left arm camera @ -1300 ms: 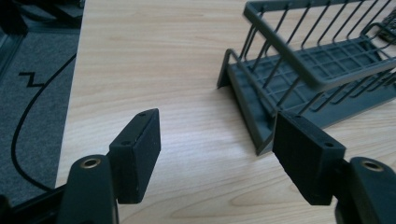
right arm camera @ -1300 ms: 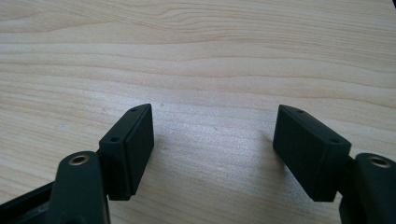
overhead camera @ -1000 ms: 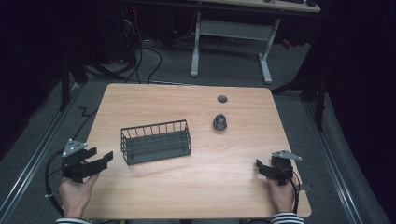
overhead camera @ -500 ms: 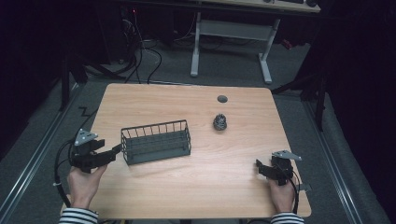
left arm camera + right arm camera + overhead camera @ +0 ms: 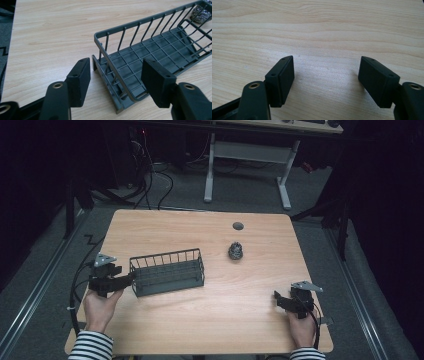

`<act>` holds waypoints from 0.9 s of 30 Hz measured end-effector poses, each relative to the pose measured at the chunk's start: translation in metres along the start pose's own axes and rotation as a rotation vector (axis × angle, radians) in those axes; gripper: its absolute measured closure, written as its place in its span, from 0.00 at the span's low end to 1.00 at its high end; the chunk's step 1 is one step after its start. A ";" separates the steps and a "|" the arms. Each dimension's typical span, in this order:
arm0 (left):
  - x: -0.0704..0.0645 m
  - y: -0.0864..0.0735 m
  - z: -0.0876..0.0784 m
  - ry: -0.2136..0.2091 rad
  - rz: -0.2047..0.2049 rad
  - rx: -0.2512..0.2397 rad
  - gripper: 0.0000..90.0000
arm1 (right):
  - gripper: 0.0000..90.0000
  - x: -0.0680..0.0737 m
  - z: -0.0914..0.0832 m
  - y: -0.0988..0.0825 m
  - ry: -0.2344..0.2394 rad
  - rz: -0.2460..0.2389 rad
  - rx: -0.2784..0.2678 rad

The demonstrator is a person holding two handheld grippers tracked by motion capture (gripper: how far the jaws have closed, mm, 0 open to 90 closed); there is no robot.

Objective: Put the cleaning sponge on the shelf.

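At basket (image 5: 168,272) end, left hand-held gripper (image 5: 115,75) level, jaws straddling rim

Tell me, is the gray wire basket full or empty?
Empty. The gray wire basket shows its bare grid floor in the left gripper view, with nothing inside. The steel scouring ball sits apart on the table.

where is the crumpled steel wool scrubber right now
In the high view the crumpled steel wool scrubber sits right of centre on the wooden table, beyond the grey wire basket, below the table's round grommet.

Grey wire basket (image 5: 167,272) on wooden table (image 5: 200,230), left hand-held gripper (image 5: 125,281) at its end — scouring ball (image 5: 235,251) apart
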State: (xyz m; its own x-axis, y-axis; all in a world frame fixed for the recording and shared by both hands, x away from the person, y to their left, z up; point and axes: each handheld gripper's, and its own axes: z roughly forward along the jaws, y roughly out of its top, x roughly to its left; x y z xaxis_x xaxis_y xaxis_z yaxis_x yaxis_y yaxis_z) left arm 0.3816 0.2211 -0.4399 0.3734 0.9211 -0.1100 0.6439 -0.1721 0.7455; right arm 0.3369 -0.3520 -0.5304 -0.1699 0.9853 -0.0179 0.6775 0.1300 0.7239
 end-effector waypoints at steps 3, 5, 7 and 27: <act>-0.002 0.000 0.006 -0.005 0.007 0.017 0.49 | 0.32 0.000 0.000 0.000 0.000 0.000 0.000; -0.003 0.000 0.011 -0.010 0.004 0.026 0.50 | 0.32 0.000 0.000 0.000 0.000 0.000 0.000; -0.003 0.000 0.012 -0.008 0.004 0.030 0.52 | 0.32 0.000 0.000 0.000 0.000 0.003 0.001; -0.011 -0.004 0.018 0.018 0.030 0.020 0.73 | 0.32 0.000 0.000 0.000 0.000 0.001 0.002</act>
State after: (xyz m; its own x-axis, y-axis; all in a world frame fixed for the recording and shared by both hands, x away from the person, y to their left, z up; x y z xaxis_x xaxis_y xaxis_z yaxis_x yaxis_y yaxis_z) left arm 0.3870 0.2054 -0.4533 0.3812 0.9214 -0.0757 0.6455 -0.2066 0.7353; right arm 0.3367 -0.3519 -0.5303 -0.1690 0.9854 -0.0176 0.6792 0.1294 0.7225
